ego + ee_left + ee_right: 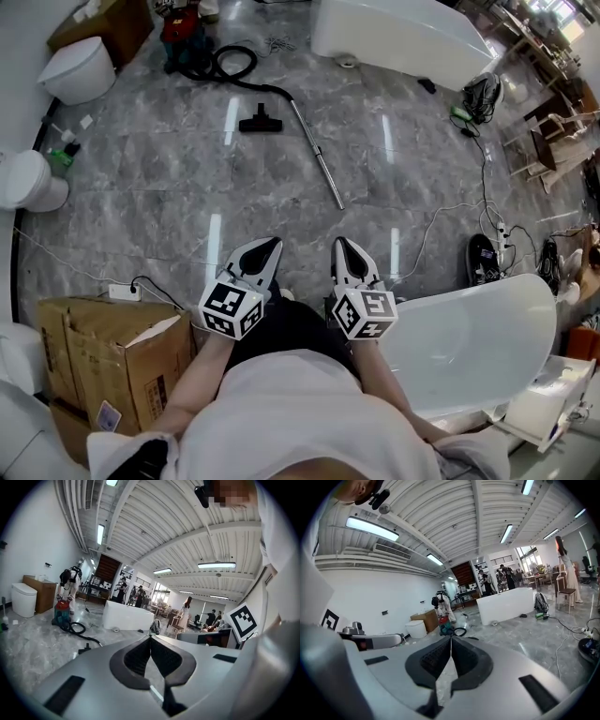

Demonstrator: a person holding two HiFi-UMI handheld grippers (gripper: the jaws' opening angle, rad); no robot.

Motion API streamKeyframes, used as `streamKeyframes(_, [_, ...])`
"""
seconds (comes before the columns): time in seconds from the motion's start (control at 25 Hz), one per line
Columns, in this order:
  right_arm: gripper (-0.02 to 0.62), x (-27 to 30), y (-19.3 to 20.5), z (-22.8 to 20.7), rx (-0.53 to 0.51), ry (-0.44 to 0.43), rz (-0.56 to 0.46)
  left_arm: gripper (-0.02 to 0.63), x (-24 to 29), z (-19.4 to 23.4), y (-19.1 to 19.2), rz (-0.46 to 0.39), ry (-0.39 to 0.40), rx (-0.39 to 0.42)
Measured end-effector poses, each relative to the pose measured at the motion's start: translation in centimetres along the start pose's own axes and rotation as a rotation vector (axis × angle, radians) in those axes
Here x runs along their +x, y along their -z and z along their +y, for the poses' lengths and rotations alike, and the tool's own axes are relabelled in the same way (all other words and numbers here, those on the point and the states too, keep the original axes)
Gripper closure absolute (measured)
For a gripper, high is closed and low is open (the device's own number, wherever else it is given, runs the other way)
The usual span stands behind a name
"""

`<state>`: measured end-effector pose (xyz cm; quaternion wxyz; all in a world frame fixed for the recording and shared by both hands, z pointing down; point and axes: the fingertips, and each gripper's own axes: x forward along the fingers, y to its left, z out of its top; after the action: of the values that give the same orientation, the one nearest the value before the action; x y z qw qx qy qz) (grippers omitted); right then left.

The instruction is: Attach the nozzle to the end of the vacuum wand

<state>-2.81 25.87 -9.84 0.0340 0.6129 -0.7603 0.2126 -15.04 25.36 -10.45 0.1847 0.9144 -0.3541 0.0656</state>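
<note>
Two hand-held grippers show in the head view, and both are empty. The left hand-held gripper (265, 251) and the right hand-held gripper (345, 253) sit side by side low in the picture. Each has its jaws pressed together on nothing. The black nozzle (260, 120) lies on the grey floor (159, 178), well ahead of them and a bit to the left. The shiny wand (317, 155) lies just beside the nozzle and slants down to the right. Its upper end meets the black hose (230, 64). Its lower end is free and is the part nearest the right hand-held gripper. The nozzle is not on the wand yet.

In the left gripper view the jaws meet with nothing between them. The nozzle (84, 647) is a small dark shape far off on the floor, to the left of the jaws.

In the right gripper view the jaws also meet on nothing. The vacuum (444, 629) shows far ahead, but I cannot find the nozzle here.

I think the job now is to get close. It is best to open the jaws before reaching. One hand-held gripper can take the nozzle by its neck, and the other can hold the wand near its free end. Then line them up straight and push until snug.
</note>
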Motion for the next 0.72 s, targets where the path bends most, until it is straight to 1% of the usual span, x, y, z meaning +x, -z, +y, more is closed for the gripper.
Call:
streamKeyframes(0.24, [0.578,0.1,1.6,-1.4,0.04,0.026,0.038,0.598,0.8,0.6,0.4,0.017,-0.01,-0.006])
streamKeyframes(0.44, [0.578,1.5,2.5,-2.1,0.058,0.038,0.067,0.598,1.4,2.2,0.4,0.023,-0.028,-0.023])
streamKeyframes(0.56, [0.578,3.3,2.2,-2.0,0.068,0.04,0.07,0.598,2.2,3.5,0.1,0.033,-0.017,-0.027])
streamKeyframes(0.72, [0.578,6.2,1.2,-2.7,0.084,0.056,0.071,0.598,5.1,5.5,-1.0,0.059,0.017,-0.02])
